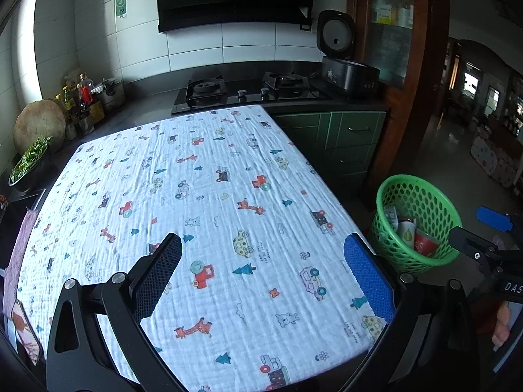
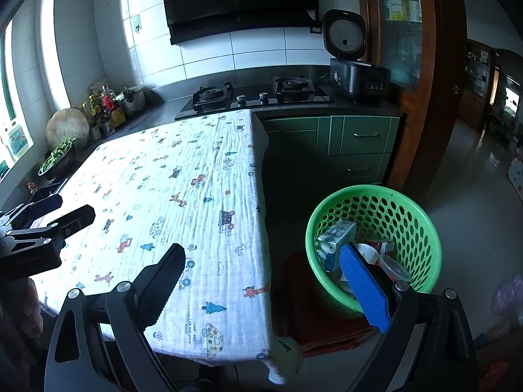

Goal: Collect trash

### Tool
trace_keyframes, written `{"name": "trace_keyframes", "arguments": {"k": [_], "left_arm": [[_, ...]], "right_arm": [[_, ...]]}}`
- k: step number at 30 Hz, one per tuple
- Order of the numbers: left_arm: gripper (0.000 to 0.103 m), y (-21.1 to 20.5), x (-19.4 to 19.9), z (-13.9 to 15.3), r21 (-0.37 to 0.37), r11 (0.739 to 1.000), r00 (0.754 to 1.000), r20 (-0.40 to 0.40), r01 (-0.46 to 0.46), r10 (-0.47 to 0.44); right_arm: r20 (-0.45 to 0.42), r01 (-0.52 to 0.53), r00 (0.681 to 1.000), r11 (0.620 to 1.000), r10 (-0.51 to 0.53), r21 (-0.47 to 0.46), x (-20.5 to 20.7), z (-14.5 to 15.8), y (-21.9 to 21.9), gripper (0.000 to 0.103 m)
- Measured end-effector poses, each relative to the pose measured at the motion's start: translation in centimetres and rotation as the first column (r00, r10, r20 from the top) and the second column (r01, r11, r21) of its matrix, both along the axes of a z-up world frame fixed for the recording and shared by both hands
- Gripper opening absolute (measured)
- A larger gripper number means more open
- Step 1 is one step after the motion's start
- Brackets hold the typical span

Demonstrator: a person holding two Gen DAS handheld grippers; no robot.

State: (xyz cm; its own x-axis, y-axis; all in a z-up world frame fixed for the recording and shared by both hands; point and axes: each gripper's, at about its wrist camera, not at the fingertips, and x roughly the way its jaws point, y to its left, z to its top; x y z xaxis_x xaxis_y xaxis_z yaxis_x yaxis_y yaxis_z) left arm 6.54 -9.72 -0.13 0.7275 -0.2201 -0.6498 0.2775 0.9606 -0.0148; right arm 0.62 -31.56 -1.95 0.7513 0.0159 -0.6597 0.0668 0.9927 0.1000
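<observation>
The patterned tablecloth (image 1: 209, 196) lay flat across the whole table, so a gripper could sweep over it without meeting anything. Its far edge met the dark counter, where the gas hob (image 2: 258, 96) and the open-lidded rice cooker (image 2: 358, 78) stood. Bottles (image 1: 83, 98) and a bowl of greens (image 1: 29, 163) crowded the left side. To the right, off the table's edge, the green basket (image 2: 421, 225) stood on the floor, its mouth open from above but partly filled with cartons (image 2: 336, 238). Green cabinets (image 2: 362, 143) closed the space behind it.
</observation>
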Motion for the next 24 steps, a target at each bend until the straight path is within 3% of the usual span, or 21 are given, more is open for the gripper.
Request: {"name": "trace_keyframes", "arguments": {"k": [24], "left_arm": [[0.098,-0.12,0.41,-0.20,0.030,0.999,0.999,0.028,-0.041,0.040]], "right_arm": [[0.003,-0.026,1.000,1.000,0.026,0.009,0.98,-0.13,-0.09,0.092]]}}
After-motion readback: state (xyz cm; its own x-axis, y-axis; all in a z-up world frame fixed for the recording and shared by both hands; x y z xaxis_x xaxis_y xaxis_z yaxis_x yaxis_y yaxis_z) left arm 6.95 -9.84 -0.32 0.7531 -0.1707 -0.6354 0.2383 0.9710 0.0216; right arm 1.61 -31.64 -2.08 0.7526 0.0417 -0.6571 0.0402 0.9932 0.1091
